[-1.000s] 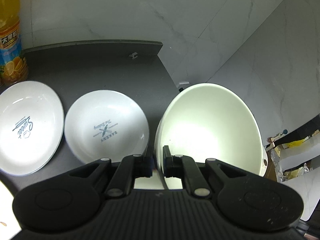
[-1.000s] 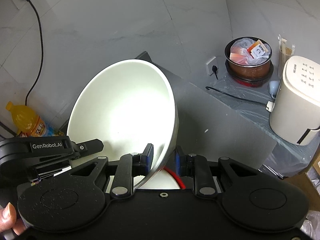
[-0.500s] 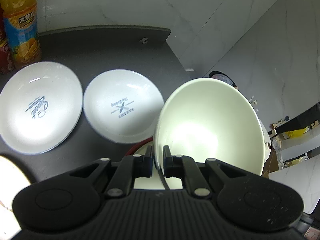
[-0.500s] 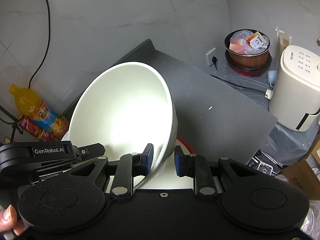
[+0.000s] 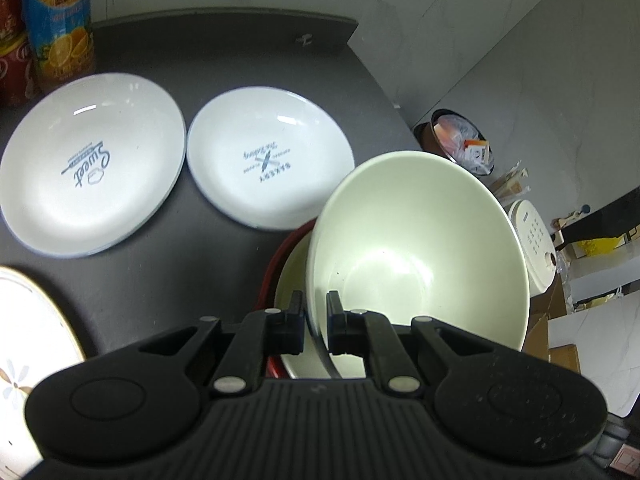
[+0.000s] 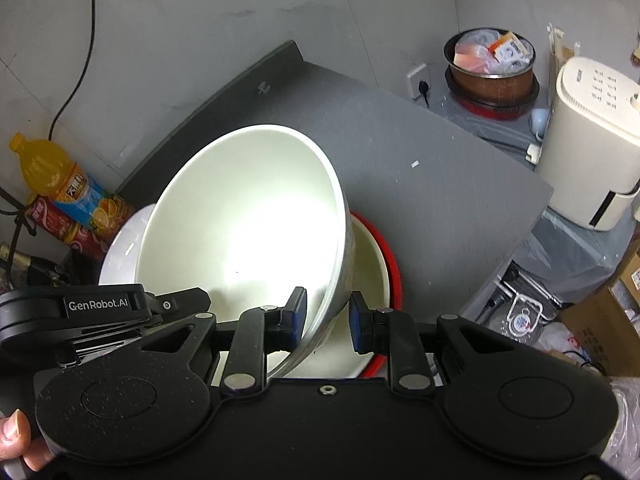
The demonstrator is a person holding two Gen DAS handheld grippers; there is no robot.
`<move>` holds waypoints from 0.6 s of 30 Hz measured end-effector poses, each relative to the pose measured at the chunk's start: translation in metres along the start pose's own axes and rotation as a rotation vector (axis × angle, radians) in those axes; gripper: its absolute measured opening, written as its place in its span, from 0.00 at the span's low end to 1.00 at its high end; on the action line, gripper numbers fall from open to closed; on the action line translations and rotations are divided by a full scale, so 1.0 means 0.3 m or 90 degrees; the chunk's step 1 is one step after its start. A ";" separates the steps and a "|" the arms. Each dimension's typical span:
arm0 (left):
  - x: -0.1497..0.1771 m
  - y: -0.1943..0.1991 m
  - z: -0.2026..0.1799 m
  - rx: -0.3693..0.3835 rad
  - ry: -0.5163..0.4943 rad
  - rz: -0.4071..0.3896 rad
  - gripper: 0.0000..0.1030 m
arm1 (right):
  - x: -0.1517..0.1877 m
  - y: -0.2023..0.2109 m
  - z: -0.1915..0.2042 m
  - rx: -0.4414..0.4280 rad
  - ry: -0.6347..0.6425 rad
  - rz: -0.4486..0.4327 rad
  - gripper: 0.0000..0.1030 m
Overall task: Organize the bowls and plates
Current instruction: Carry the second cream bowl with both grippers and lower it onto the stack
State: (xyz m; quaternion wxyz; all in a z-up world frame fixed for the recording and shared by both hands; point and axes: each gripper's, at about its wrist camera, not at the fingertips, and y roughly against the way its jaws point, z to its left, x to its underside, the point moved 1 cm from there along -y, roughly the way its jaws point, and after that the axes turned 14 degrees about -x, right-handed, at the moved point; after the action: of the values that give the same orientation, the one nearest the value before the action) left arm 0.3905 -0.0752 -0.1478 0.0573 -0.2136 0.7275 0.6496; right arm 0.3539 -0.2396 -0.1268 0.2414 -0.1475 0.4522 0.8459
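"Sweet" is printed on the larger white plate, "BAKERY" on the smaller white plate. "GenRobot.AI" is printed on the left gripper. The orange juice bottle label carries Chinese characters.

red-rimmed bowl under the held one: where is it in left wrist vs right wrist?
Left wrist: red-rimmed bowl sits lower centre, left of and beneath the tilted white bowl, just beyond the left tongs.
Right wrist: red-rimmed bowl sits centre-right, peeking out right of the white bowl, beyond the right tongs.
Shared landmark: orange juice bottle.
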 end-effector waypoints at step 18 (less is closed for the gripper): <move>0.006 -0.033 0.005 -0.007 0.006 0.028 0.10 | 0.001 -0.030 -0.024 -0.001 -0.020 0.029 0.29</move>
State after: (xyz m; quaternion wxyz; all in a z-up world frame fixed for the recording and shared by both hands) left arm 0.3923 -0.0750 -0.1580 0.0381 -0.2009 0.7288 0.6535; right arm 0.3587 -0.2413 -0.1370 0.2291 -0.1242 0.4511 0.8536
